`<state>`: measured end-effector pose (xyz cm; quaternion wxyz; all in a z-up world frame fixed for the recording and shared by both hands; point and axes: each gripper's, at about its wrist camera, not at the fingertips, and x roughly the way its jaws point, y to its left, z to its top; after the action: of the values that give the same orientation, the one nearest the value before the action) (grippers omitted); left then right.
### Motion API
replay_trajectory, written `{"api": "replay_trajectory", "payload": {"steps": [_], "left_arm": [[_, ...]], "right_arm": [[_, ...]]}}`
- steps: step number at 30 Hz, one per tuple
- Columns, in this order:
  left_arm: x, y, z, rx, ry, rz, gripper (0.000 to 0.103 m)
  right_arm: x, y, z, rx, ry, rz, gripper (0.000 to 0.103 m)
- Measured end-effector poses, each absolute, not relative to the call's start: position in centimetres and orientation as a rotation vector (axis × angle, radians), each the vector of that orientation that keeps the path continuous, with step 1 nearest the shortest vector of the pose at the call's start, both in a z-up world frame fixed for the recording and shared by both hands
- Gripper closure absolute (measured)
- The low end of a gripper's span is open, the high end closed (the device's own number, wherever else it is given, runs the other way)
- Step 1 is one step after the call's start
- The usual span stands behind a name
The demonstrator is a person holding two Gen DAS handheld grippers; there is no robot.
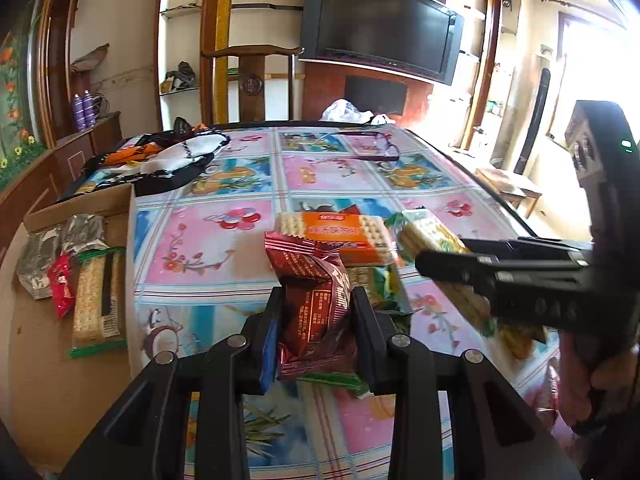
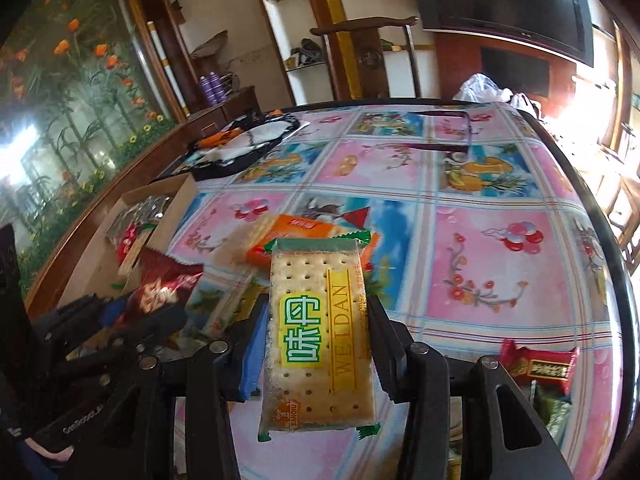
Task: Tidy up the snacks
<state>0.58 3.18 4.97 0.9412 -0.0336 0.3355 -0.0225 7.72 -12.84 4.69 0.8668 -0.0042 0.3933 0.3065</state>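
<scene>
**Two snack packets held above a floral tablecloth**

In a wood-panelled living room with a dark wall-mounted television [image 1: 380, 24], we see a table covered by a glossy checked tablecloth printed with pink and blue fruit and flower squares [image 1: 224, 240]. At the table's left edge sits an open brown cardboard box [image 1: 60, 360], and in it lie a long clear packet of crackers with green ends [image 1: 98, 300], a small red sweet wrapper [image 1: 60, 286] and crumpled silver foil packets [image 1: 52, 252].

We find the left gripper [image 1: 318, 312] pinching a crinkled dark red foil snack packet [image 1: 316, 296], its two black fingers pressed against the packet's sides and the packet lifted off the cloth. The right gripper [image 2: 318, 344] clamps a clear rectangular packet of pale soda crackers with a green and yellow label [image 2: 316, 332] between its fingers, holding it flat-face up above the table.

Beyond both packets, an orange-labelled packet of crackers [image 1: 340, 236] rests on the cloth near the table's middle. In the right wrist view, a small red wrapped sweet with a gold label [image 2: 540, 364] lies on the cloth to the right of the gripper. A black, white and orange cloth bag [image 1: 168, 160] lies at the far left corner, and a pair of dark-framed glasses [image 1: 380, 152] sits near the far edge.
</scene>
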Motion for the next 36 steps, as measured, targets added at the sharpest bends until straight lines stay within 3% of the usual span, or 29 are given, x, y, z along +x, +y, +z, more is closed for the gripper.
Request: {"api": "replay_trajectory", "payload": {"steps": [17,19,21,22,28,31,36], "left_arm": [[1.1,4.0,3.8,-0.088,0.762,-0.015,0.071],[1.2,4.5,3.7,-0.107,0.772,0.003,0.067],[1.1,4.7,3.6,-0.114,0.77,0.016,0.053],[1.2,4.9,3.6,-0.12,0.771,0.024,0.052],[2.7,4.2,3.0,-0.057,0.802,0.069,0.052],[3.8,4.5,2.2,-0.077,0.857,0.055,0.063],[4.6,5.0,1.5,-0.09,0.887,0.058,0.065]], "right_arm": [[6.4,-11.2,4.3,-0.068,0.807,0.674,0.053],[6.5,-11.3,4.2,-0.061,0.811,0.668,0.053],[6.5,-11.3,4.3,-0.06,0.812,0.666,0.053],[6.4,-11.3,4.3,-0.06,0.811,0.665,0.054],[6.4,-11.3,4.4,-0.051,0.807,0.67,0.053],[6.3,-11.5,4.6,-0.042,0.8,0.672,0.053],[6.1,-11.6,4.7,-0.036,0.799,0.681,0.053]]}}
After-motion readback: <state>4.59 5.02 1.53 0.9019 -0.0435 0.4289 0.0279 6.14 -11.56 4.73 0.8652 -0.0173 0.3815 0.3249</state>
